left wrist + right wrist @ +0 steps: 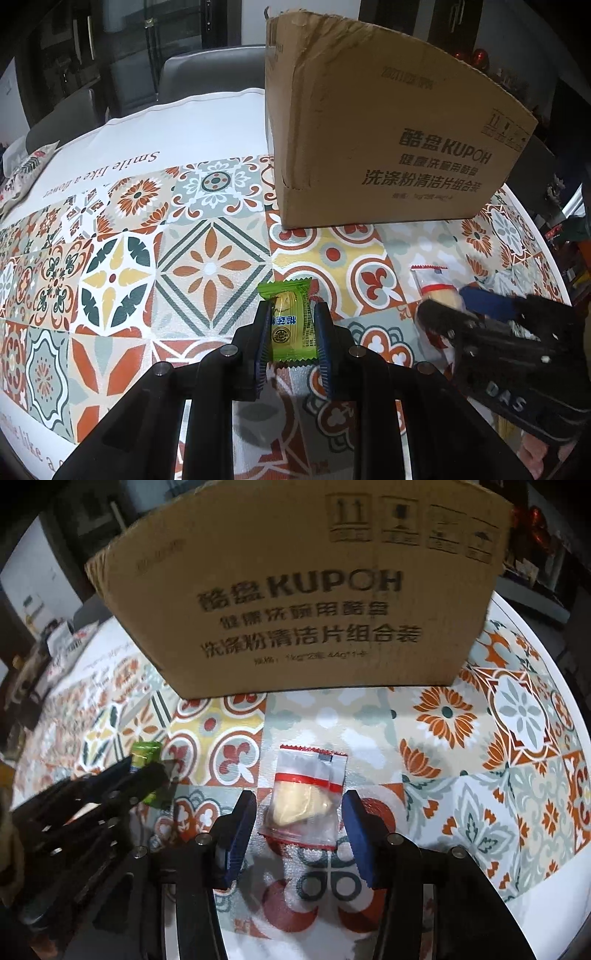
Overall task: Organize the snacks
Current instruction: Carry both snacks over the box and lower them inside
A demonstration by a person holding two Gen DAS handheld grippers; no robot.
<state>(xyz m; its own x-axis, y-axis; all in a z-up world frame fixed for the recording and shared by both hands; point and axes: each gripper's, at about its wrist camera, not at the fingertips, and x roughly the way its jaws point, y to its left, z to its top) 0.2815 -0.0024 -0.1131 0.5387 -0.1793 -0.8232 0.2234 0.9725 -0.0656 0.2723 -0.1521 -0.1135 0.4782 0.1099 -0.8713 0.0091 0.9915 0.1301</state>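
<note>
My left gripper [291,314] is shut on a green wrapped snack [291,325], its blue pads pressing both sides of the packet just above the tablecloth. My right gripper [299,805] is open, its pads on either side of a clear packet with red stripes and a pale yellow pastry [306,797] that lies flat on the table. That packet also shows in the left wrist view [436,288], partly behind the right gripper [480,317]. The green snack [146,755] and left gripper [110,786] show at left in the right wrist view.
A brown cardboard box marked KUPOH [388,122] stands on the patterned tablecloth [184,266] just beyond both snacks; it also shows in the right wrist view [306,590]. The round table's edge [554,657] curves at right. Grey chairs [207,74] stand behind the table.
</note>
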